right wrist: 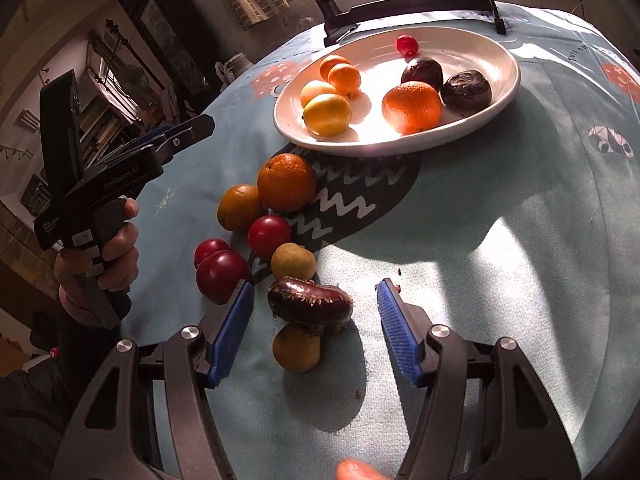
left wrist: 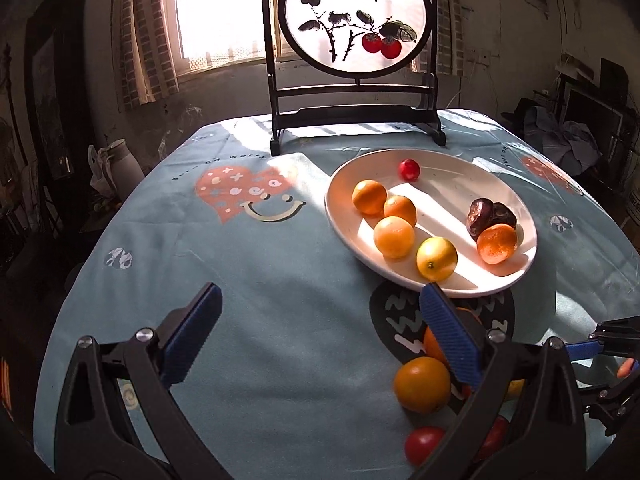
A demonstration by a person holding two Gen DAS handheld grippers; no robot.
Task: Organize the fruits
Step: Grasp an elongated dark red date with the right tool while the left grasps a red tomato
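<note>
The white plate (right wrist: 508,80) sits on the blue tablecloth (right wrist: 500,240) and holds several oranges, one small red fruit and two dark brown fruits. Loose fruit lies on the cloth just before the plate: a large orange (right wrist: 286,182), red fruits, yellowish fruits and a dark oblong fruit (right wrist: 310,300). The right gripper (right wrist: 314,324) stands wide, jaws either side of the oblong fruit, not touching. The left gripper (left wrist: 320,336) is wide and holds nothing

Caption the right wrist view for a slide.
Open right gripper over a dark fruit on the tablecloth; more loose fruit beside it, white plate of fruit beyond.
</note>
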